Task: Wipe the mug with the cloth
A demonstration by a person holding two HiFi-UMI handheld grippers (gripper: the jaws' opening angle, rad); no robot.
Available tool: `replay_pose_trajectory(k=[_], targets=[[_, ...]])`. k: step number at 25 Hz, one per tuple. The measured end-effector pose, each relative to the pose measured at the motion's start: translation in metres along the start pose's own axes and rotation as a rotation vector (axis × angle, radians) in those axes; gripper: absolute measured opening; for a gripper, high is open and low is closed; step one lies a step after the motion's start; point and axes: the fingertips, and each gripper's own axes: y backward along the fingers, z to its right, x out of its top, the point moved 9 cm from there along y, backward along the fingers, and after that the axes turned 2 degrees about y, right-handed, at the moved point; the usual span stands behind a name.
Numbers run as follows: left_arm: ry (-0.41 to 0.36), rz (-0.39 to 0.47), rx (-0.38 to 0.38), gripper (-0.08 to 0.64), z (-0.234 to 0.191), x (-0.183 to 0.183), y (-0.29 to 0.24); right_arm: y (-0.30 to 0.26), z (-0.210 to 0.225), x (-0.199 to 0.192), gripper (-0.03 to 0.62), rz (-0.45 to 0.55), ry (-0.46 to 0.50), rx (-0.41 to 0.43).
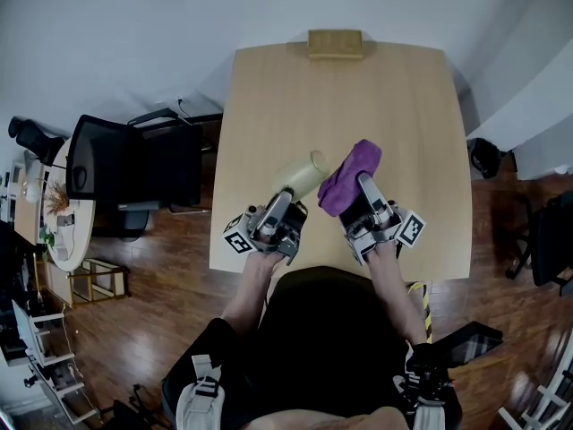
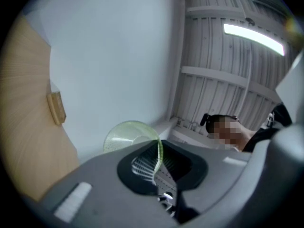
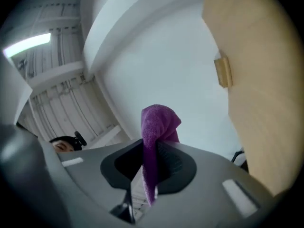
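A pale yellow-green mug (image 1: 301,175) is held tilted above the wooden table (image 1: 269,106). My left gripper (image 1: 283,202) is shut on the mug's wall; in the left gripper view the thin green rim (image 2: 159,148) sits pinched between the jaws. A purple cloth (image 1: 350,176) hangs bunched from my right gripper (image 1: 362,195), which is shut on it. The cloth (image 3: 156,137) rises between the jaws in the right gripper view. The cloth lies right beside the mug's mouth, touching or nearly touching it.
A small wooden block (image 1: 335,43) sits at the table's far edge. A black office chair (image 1: 134,164) stands to the left of the table, over wood flooring. The person's arms and lap lie at the table's near edge.
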Motion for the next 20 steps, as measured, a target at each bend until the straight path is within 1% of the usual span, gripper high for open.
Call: replay_pose_trajectory(k=[2,4,5,8,11,13,15,16,17,18,20], targets=[[-0.004,-0.021,-0.013,0.041,0.000,-0.005,-0.006,-0.008,0.004,-0.021,0.060,-0.028,-0.095,0.018],[0.004,-0.011,-0.020,0.044,0.000,-0.006,-0.007,-0.008,0.013,-0.038,0.060,-0.060,-0.161,-0.007],[-0.003,-0.015,-0.015,0.044,-0.001,-0.005,-0.007,-0.006,0.018,-0.044,0.060,-0.081,-0.177,-0.030],[-0.042,-0.071,-0.015,0.049,0.001,-0.004,-0.009,0.001,0.029,-0.053,0.060,-0.167,-0.178,-0.118],[-0.069,-0.160,-0.037,0.049,0.006,-0.008,-0.013,0.007,0.040,-0.059,0.060,-0.258,-0.182,-0.220],[-0.076,-0.218,-0.038,0.047,0.007,-0.013,-0.014,0.013,0.046,-0.060,0.058,-0.311,-0.163,-0.283],[-0.060,-0.228,-0.033,0.044,0.005,-0.015,-0.011,0.019,0.048,-0.055,0.059,-0.347,-0.122,-0.327],[-0.044,-0.213,-0.038,0.041,0.004,-0.014,-0.009,0.022,0.047,-0.050,0.060,-0.342,-0.105,-0.336],[-0.027,-0.192,-0.050,0.040,0.004,-0.013,-0.006,0.024,0.045,-0.043,0.060,-0.311,-0.099,-0.326],[-0.013,-0.173,-0.063,0.040,0.005,-0.010,-0.004,0.027,0.041,-0.033,0.060,-0.253,-0.105,-0.293],[-0.002,-0.157,-0.087,0.041,0.007,-0.006,-0.003,0.032,0.033,-0.010,0.060,-0.111,-0.141,-0.174]])
